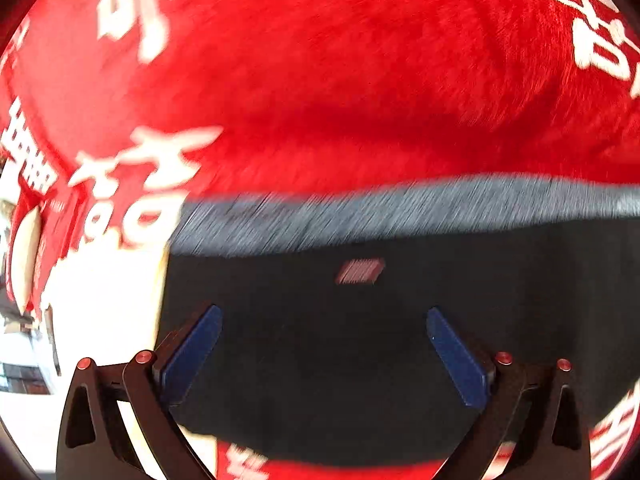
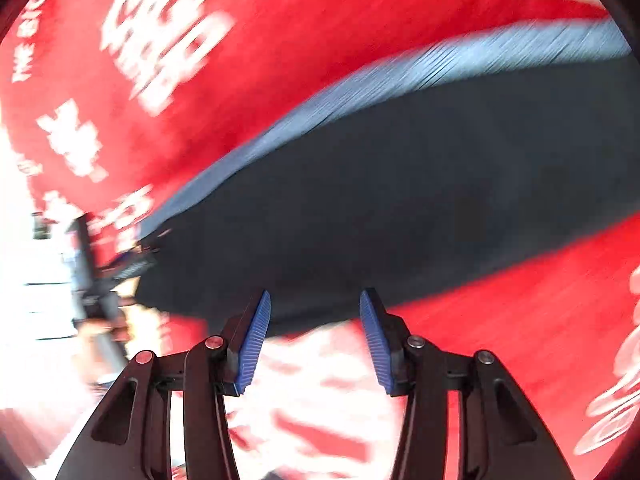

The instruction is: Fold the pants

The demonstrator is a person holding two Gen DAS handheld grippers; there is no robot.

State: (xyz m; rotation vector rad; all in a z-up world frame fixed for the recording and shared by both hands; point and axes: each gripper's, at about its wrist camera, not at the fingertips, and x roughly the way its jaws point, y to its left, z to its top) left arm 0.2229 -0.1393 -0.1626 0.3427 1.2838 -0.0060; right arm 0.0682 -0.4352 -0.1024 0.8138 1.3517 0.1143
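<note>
**Both grippers empty above the pants**

We see the left gripper [image 1: 324,320] with its jaws wide apart, nothing between them. The dark pants [image 1: 360,360] lie directly below and ahead of it on the red cloth [image 1: 340,80]. The right gripper [image 2: 315,304] also stands apart and empty, at the near edge of the pants [image 2: 400,200].

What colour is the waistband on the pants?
Grey-blue, ribbed, on the black pants; the waistband shows best in the left wrist view.

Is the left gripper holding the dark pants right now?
No, the left gripper stands wide open above the dark pants, with nothing pinched between its blue pads.
</note>
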